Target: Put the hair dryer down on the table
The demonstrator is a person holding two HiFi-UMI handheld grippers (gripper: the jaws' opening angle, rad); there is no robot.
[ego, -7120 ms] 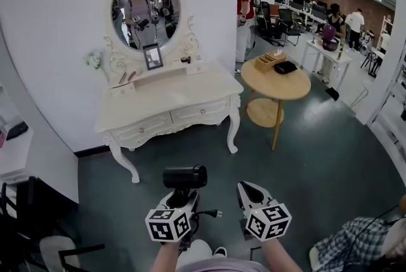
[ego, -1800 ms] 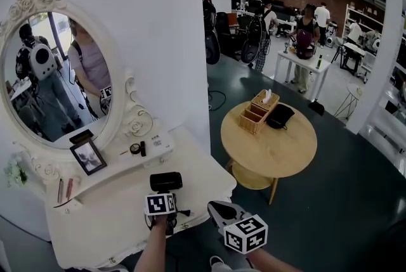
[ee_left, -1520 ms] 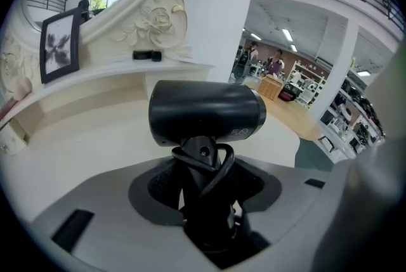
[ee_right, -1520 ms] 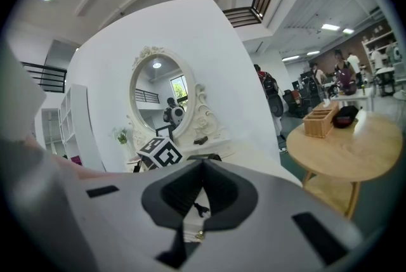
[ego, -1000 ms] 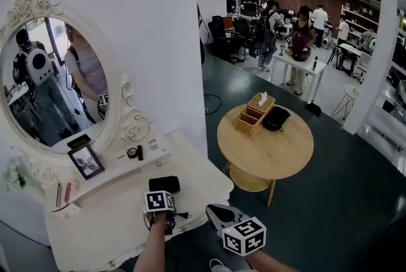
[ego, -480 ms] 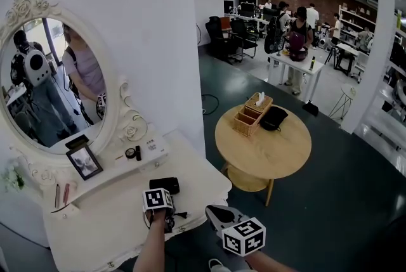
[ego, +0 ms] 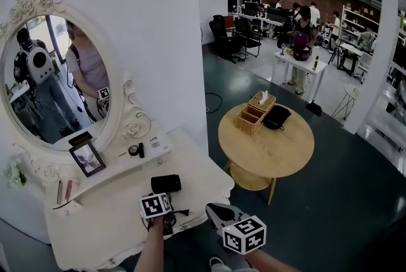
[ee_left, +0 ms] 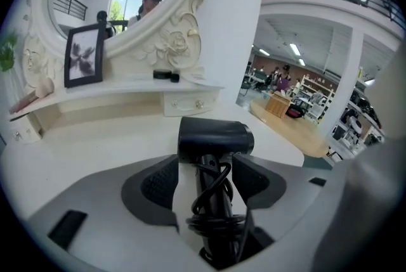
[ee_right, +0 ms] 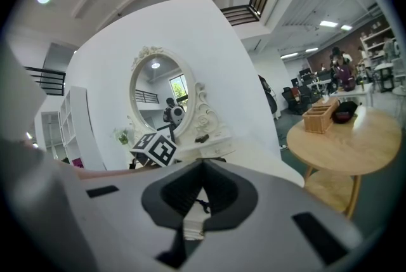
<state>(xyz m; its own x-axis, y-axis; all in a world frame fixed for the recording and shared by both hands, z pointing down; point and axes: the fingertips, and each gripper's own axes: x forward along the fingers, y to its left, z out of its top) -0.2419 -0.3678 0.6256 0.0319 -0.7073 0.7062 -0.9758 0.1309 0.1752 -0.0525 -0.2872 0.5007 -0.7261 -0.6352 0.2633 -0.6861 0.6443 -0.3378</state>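
The left hand-held gripper (ee_left: 204,166) has just spread its jaws, freeing the hair dryer (ee_left: 214,137) on the table (ee_left: 82,144).

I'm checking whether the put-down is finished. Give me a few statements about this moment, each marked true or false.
1. The hair dryer lies on the white dressing table. True.
2. The left gripper clamps the dryer's handle. False: its jaws have just been opening and stand apart, with the handle between them but not pressed.
3. The right gripper holds the dryer's cord. False: its jaws are together with nothing in them.
4. A framed picture stands on the shelf below the mirror. True.
5. The round wooden table is bare. False: a wooden organizer and a black bag sit on it.
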